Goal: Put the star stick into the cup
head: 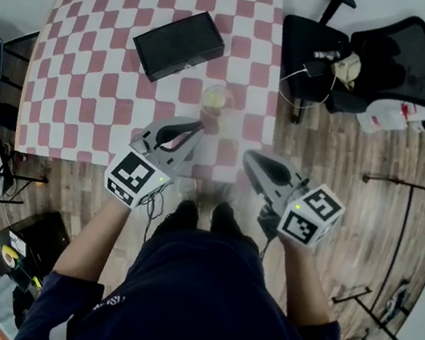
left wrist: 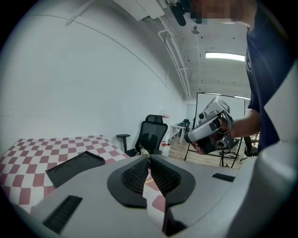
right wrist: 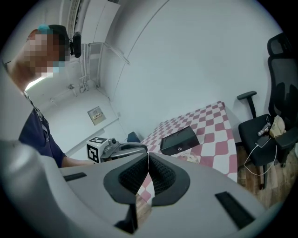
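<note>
A clear cup [head: 215,99] stands on the red-and-white checked table [head: 89,86], near its front edge, with something pale yellow inside; I cannot make out a star stick. In the right gripper view the cup [right wrist: 191,158] shows just past the jaws. My left gripper [head: 197,127] hangs just in front of the cup, its jaws shut with nothing between them [left wrist: 149,158]. My right gripper [head: 249,156] is lower right of the cup, off the table corner, also shut and empty [right wrist: 148,155].
A flat black box [head: 178,43] lies on the table behind the cup. A black office chair [head: 378,60] with a cable and small items on its seat stands right of the table. Wooden floor, my feet and tripod legs lie below.
</note>
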Tool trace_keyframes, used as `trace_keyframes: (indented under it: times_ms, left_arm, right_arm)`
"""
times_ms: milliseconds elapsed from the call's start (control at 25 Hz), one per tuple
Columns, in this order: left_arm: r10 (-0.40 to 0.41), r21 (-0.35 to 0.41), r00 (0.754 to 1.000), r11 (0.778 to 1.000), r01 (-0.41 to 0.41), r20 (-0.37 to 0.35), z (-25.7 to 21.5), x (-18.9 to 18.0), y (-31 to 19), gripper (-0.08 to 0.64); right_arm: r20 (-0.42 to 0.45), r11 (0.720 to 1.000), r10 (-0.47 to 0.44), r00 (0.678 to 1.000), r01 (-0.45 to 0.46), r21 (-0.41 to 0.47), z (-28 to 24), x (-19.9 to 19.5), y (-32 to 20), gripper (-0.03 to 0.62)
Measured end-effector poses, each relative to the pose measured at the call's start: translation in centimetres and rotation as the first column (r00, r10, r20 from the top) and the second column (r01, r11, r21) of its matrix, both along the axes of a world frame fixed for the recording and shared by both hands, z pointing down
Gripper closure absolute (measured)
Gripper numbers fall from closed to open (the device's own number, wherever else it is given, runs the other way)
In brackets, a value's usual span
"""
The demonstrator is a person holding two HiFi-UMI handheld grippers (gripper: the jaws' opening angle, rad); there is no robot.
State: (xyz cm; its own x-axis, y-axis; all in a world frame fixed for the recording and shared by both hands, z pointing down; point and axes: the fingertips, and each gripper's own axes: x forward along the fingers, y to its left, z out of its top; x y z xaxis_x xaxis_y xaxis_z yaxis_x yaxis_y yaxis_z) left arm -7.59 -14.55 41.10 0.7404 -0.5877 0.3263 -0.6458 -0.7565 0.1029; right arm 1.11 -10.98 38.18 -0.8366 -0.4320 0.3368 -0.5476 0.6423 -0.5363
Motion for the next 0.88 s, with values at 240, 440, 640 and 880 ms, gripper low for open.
trace_keyframes:
  times_ms: [240,440,640,880]
  left_arm:
    - [-0.009,0.006,1.0,1.0,0.009,-0.013,-1.7,0.3,0.6,0.522]
    - [-0.005,0.024,1.0,1.0,0.005,-0.019,-3.1,0.9,1.0,0.525]
    - [-0.009,0.038,1.0,0.999,0.009,-0.018,-3.8,1.4,1.5,0.525]
    - [-0.018,0.043,1.0,0.999,0.019,-0.015,-4.4,1.9,1.9,0.526]
  right_arm:
    - [0.001,0.999,-0.01,1.0,0.01,0.044,-1.3,0.0,0.0,0.575]
    - [0.007,0.998,-0.016,1.0,0.016,0.062,-2.0,0.4,0.1,0.575]
    - [0.018,0.997,-0.024,1.0,0.022,0.077,-2.2,0.6,0.4,0.575]
    - [0.025,0.996,-0.032,0.999,0.03,0.086,-2.5,1.0,0.6,0.577]
